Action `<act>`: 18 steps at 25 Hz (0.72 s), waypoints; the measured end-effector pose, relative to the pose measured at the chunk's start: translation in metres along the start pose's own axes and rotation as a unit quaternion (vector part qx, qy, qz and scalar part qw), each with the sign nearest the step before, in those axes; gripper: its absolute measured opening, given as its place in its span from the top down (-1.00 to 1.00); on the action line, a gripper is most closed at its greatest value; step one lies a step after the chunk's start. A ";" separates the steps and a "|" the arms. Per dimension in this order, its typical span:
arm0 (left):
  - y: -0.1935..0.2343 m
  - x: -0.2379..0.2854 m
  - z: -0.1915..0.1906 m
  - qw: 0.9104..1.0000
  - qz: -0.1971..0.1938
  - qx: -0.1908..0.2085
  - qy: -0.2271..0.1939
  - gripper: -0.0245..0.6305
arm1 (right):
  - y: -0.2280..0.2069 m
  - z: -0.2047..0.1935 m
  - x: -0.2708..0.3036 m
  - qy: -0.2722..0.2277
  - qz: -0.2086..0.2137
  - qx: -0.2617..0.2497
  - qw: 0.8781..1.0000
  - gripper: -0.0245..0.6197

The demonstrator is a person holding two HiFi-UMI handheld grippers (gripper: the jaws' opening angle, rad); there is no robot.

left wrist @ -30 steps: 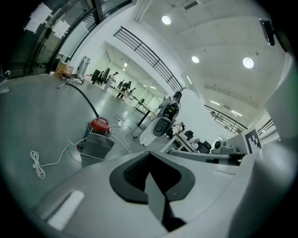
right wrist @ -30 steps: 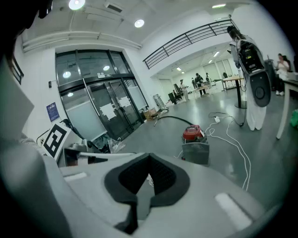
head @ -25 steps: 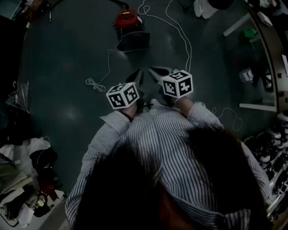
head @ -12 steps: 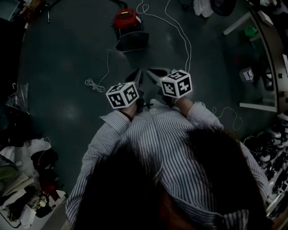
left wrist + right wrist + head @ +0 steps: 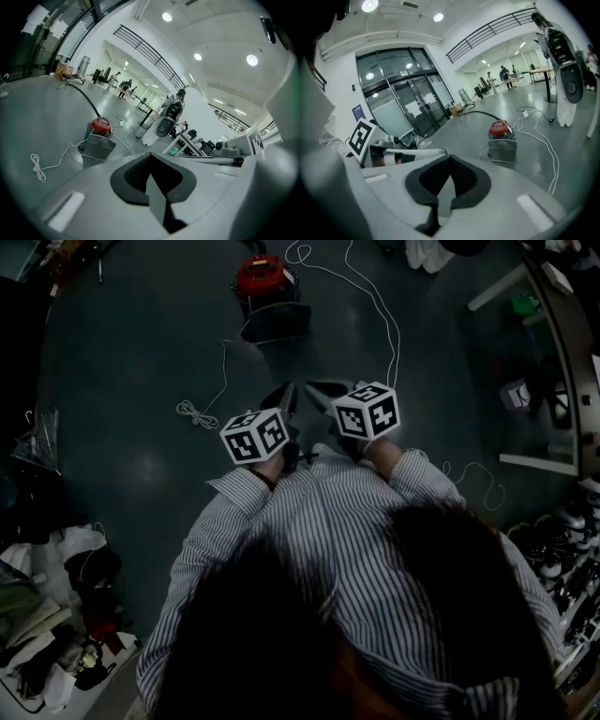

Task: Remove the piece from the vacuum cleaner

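Head view: the small canister vacuum cleaner with a red top (image 5: 262, 276) stands on the dark floor (image 5: 131, 381), well ahead of both hands. The grey slab-sided plastic piece (image 5: 277, 324) sits against its near side. A loose white cord (image 5: 221, 381) trails between it and the person. The left tongs (image 5: 289, 395) and right tongs (image 5: 317, 386) point toward it, close together, carrying nothing.

Left gripper view: the left tongs (image 5: 150, 160) are pressed together and empty. The vacuum cleaner (image 5: 100, 124) and its grey piece (image 5: 97, 146) lie far beyond them. The piece looks like rigid moulded plastic, probably light but smooth, so a pinch on its upper edge should hold better than on the broad face.

Right gripper view: the right tongs (image 5: 450, 161) are likewise closed on nothing. The piece (image 5: 503, 150) stands tilted below the red top (image 5: 499, 127), and a black hose (image 5: 480, 112) runs off behind. Whether the canister or the piece holds any dust cannot be made out.
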State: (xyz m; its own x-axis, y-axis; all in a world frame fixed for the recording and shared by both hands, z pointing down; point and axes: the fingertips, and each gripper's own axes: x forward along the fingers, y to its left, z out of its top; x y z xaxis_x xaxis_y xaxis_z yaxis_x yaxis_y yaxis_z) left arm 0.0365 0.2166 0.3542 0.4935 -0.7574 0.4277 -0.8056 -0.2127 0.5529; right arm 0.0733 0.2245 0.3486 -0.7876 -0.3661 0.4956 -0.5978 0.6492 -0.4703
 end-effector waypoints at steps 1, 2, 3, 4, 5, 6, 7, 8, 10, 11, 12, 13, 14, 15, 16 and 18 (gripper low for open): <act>0.001 0.001 0.000 1.000 0.001 -0.002 0.000 0.91 | -0.001 0.000 0.001 0.000 0.000 0.001 1.000 0.92; 0.002 0.001 0.001 1.000 0.002 -0.004 -0.001 0.91 | -0.002 0.001 0.001 0.001 -0.001 0.001 1.000 0.92; 0.003 0.002 0.002 1.000 0.002 -0.005 -0.002 0.91 | -0.003 0.002 0.002 0.000 -0.002 0.001 1.000 0.92; 0.003 0.004 0.003 1.000 0.002 -0.006 -0.002 0.91 | -0.005 0.004 0.002 -0.003 -0.002 0.002 1.000 0.92; 0.002 0.006 0.003 1.000 0.001 -0.007 -0.001 0.91 | -0.006 0.006 0.001 -0.006 -0.002 0.002 1.000 0.92; 0.001 0.008 0.003 1.000 0.000 -0.008 0.000 0.91 | -0.008 0.007 0.000 -0.011 -0.001 0.002 1.000 0.92; -0.001 0.010 0.003 1.000 -0.001 -0.010 0.000 0.91 | -0.010 0.009 -0.002 -0.015 0.000 0.002 1.000 0.92; -0.001 0.012 0.003 1.000 -0.002 -0.012 0.000 0.91 | -0.012 0.011 -0.003 -0.019 0.000 0.001 1.000 0.92; -0.002 0.017 0.004 1.000 0.000 -0.015 -0.004 0.91 | -0.017 0.013 -0.005 -0.023 0.000 -0.003 1.000 0.92; -0.002 0.020 0.004 1.000 0.001 -0.016 -0.004 0.91 | -0.020 0.014 -0.006 -0.022 0.000 -0.004 1.000 0.92; -0.003 0.023 0.003 1.000 0.002 -0.017 -0.004 0.91 | -0.024 0.014 -0.006 -0.021 -0.001 -0.004 1.000 0.92; -0.005 0.025 0.000 1.000 0.002 -0.019 -0.002 0.91 | -0.027 0.013 -0.007 -0.018 -0.003 -0.002 1.000 0.92; -0.007 0.027 -0.003 1.000 0.003 -0.020 0.001 0.91 | -0.030 0.011 -0.009 -0.016 -0.004 0.001 1.000 0.92; -0.009 0.028 -0.008 1.000 0.004 -0.022 0.005 0.91 | -0.033 0.008 -0.010 -0.013 -0.004 0.007 1.000 0.92; -0.011 0.029 -0.013 1.000 0.005 -0.024 0.009 0.91 | -0.035 0.005 -0.011 -0.009 -0.003 0.013 1.000 0.92; -0.011 0.032 -0.019 0.999 0.007 -0.027 0.014 0.91 | -0.040 -0.002 -0.010 -0.001 0.001 0.024 1.000 0.92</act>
State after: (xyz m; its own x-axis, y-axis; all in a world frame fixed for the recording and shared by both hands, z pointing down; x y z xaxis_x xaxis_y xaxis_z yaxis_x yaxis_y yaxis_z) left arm 0.0678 0.2060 0.3752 0.4914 -0.7420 0.4560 -0.7941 -0.1667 0.5844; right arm 0.1052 0.2038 0.3641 -0.7884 -0.3663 0.4942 -0.6033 0.6175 -0.5047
